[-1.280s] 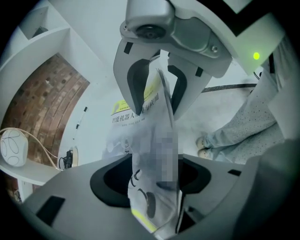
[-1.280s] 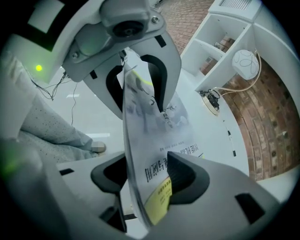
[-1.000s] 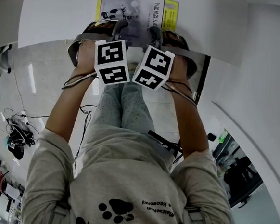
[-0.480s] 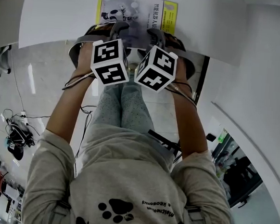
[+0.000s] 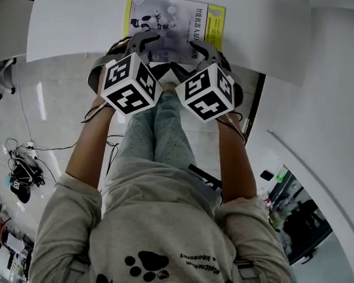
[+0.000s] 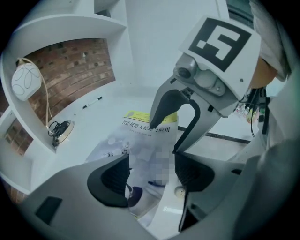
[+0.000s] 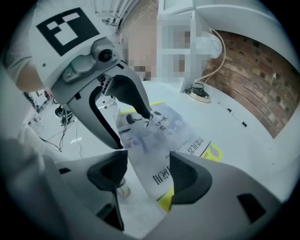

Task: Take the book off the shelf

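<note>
The book [image 5: 174, 21], grey cover with a yellow band, lies flat on the white shelf board [image 5: 70, 19], its near edge at the board's front lip. My left gripper [image 5: 143, 45] and right gripper [image 5: 199, 51] hover side by side at that near edge. In the left gripper view the left gripper [image 6: 151, 176] stands open, with the book [image 6: 140, 150] showing in the gap between its pads. My right gripper [image 7: 147, 176] is open too, the book [image 7: 164, 136] under and between its pads, neither pad pressing on it. Each view shows the other gripper [image 6: 187, 112] [image 7: 108, 108] beside it over the book.
A round white lamp-like object [image 6: 26, 79], a cable socket [image 6: 61, 131] and a pen [image 6: 92, 102] sit farther back on the board before a brick wall. A curved white shelf side [image 5: 327, 88] rises at the right. Cables [image 5: 22, 168] lie on the floor below.
Both grippers have tilted and swung apart, their marker cubes moving outward and toward the person. The jaws have drawn back a little from the book, which stays flat on the board.
</note>
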Tool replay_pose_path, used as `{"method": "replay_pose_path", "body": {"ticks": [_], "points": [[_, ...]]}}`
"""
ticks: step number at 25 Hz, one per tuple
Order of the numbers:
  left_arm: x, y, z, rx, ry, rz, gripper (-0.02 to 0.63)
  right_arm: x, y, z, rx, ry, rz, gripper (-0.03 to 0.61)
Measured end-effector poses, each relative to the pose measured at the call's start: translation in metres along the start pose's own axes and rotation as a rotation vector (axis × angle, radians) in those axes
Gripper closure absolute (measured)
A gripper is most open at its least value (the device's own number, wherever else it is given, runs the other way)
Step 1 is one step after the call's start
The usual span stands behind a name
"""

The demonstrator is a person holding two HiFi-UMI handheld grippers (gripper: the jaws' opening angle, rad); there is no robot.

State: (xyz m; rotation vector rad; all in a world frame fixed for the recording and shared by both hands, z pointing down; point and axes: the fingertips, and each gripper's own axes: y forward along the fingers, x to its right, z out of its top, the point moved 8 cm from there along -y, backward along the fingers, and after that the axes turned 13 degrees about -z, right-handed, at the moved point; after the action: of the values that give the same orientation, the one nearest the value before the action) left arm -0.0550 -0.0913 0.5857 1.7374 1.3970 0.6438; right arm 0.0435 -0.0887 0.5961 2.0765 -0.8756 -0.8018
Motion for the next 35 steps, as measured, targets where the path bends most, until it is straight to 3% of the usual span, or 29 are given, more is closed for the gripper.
{"method": "replay_pose_path", "body": {"ticks": [7, 13, 17, 23, 27, 35], "points": [[-0.005, -0.017, 0.002, 0.104, -0.103, 0.037, 0.356, 0.006, -0.010, 0.004, 0.071, 0.184, 0.021, 0.291], [-0.007, -0.025, 0.004, 0.206, -0.185, 0.160, 0.405, 0.013, -0.013, 0.010, 0.140, 0.298, -0.061, 0.296], [-0.008, -0.031, 0.010, 0.263, -0.230, 0.216, 0.444, 0.020, -0.020, 0.015, 0.184, 0.363, -0.125, 0.337], [-0.008, -0.044, 0.021, 0.318, -0.260, 0.255, 0.487, 0.029, -0.033, 0.029, 0.247, 0.410, -0.192, 0.412], [-0.003, -0.055, 0.029, 0.350, -0.270, 0.286, 0.551, 0.033, -0.045, 0.036, 0.285, 0.449, -0.209, 0.464], [0.006, -0.075, 0.043, 0.446, -0.301, 0.312, 0.603, 0.037, -0.069, 0.047, 0.335, 0.443, -0.282, 0.535]]}}
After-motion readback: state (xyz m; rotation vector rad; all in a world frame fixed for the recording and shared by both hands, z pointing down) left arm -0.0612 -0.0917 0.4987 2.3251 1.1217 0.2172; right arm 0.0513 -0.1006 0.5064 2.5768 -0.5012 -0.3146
